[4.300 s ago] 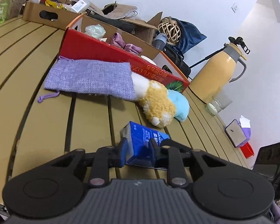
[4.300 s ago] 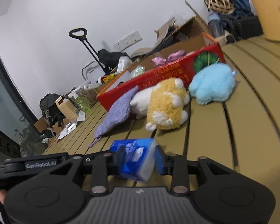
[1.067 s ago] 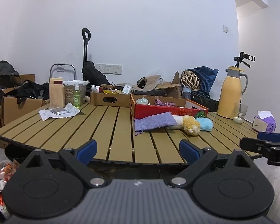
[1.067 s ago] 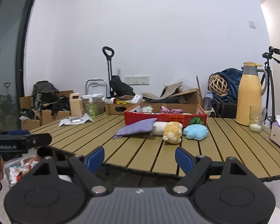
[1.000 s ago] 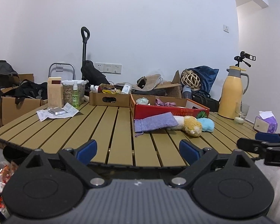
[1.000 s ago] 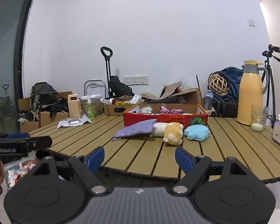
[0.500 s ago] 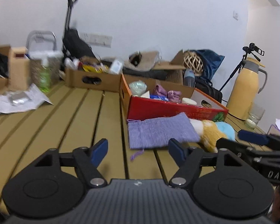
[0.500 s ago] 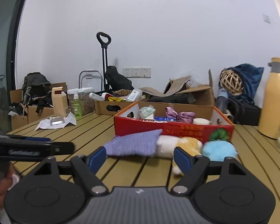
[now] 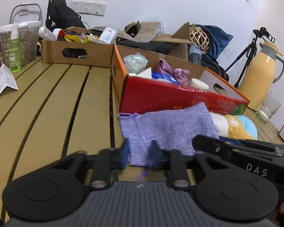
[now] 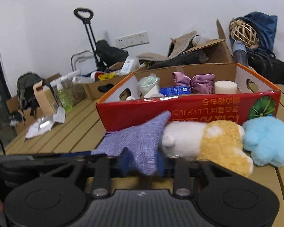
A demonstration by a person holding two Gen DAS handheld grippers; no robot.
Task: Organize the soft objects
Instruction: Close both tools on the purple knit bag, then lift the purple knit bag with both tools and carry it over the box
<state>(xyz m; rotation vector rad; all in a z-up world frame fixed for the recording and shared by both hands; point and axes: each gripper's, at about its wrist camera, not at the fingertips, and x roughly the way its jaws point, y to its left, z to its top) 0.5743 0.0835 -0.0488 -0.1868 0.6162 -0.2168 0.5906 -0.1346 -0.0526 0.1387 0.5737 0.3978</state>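
Both tongs, the left gripper [image 9: 139, 154] and right gripper [image 10: 142, 161], half-closed and bracketing the purple pouch's [image 9: 168, 130] near edge at 12 o'clock, face its long axis, which runs 9-to-3.

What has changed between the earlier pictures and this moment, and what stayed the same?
Both grippers left the blue tissue pack in the red box, pulled back with jaws wide, then came forward again. Now the left gripper and the right gripper each have their jaws around the near edge of the purple pouch. The plush dog and the blue plush stayed in place.
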